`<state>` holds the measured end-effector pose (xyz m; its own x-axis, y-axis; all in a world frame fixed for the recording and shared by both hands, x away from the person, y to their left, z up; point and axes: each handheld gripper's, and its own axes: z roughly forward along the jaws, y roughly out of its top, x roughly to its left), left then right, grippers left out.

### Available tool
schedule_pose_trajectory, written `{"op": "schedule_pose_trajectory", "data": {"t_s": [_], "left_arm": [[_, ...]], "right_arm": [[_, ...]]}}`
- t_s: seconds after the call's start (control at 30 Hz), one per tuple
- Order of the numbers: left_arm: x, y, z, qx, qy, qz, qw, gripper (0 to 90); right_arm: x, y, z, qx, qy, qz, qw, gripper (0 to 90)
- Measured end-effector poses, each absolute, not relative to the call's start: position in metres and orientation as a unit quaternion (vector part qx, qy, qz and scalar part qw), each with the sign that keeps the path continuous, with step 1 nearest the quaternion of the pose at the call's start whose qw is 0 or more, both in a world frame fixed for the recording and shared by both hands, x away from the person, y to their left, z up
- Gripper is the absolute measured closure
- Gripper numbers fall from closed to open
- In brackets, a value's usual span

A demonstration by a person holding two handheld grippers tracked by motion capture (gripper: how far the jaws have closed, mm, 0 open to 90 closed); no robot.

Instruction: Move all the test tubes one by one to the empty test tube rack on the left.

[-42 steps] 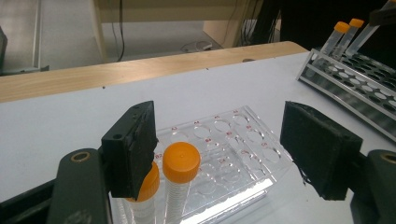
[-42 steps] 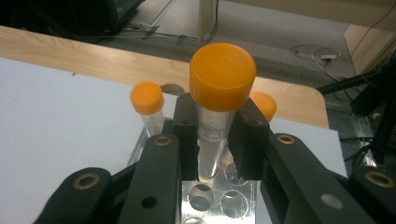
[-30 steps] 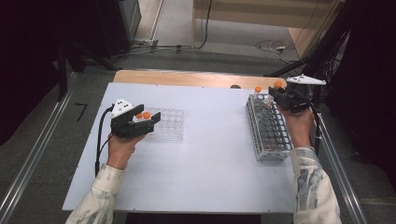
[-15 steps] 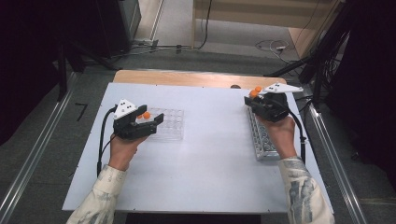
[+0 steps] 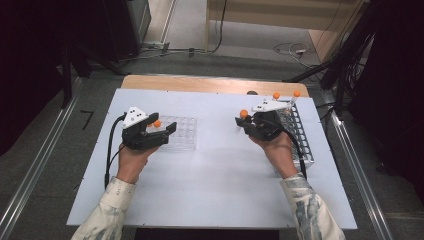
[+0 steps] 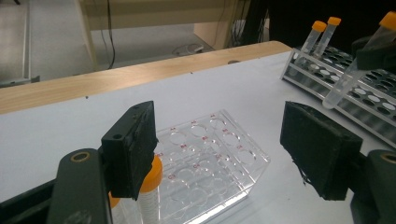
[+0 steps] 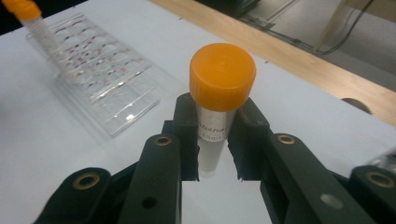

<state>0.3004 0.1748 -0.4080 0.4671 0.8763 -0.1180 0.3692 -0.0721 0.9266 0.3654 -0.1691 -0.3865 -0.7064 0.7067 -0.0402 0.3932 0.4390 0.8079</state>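
My right gripper [image 7: 215, 135] is shut on a clear tube with an orange cap [image 7: 222, 77], held upright above the white table; in the high view this right gripper [image 5: 246, 123] and its tube [image 5: 243, 114] hang just left of the grey tube rack [image 5: 300, 137]. My left gripper [image 5: 162, 131] stands open at the left end of a clear plastic rack [image 5: 182, 134]. Seen from the left gripper [image 6: 224, 135], the clear rack [image 6: 210, 158] lies ahead between the wide jaws, untouched. One orange-capped tube [image 6: 150, 186] stands in it behind the left pad [image 6: 133, 149].
Two more orange-capped tubes [image 5: 276, 96] stand at the far end of the grey rack. A wooden strip [image 5: 210, 85] borders the table's far edge. Metal rails [image 5: 350, 150] run along both sides. White table surface [image 5: 220, 185] lies between the hands.
My right gripper has carried the tube leftward, away from the grey rack and toward the middle of the table. The left gripper has stayed put.
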Motion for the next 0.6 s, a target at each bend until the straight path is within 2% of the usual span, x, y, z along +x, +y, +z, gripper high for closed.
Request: {"op": "schedule_pose_trajectory", "data": {"t_s": [0.6], "left_arm": [[0.294,0.159,-0.404,0.703,0.428,0.241,0.515,27.3]], "right_arm": [[0.348,-0.121,-0.412,0.287,0.852,0.414,0.147,71.9]]}}
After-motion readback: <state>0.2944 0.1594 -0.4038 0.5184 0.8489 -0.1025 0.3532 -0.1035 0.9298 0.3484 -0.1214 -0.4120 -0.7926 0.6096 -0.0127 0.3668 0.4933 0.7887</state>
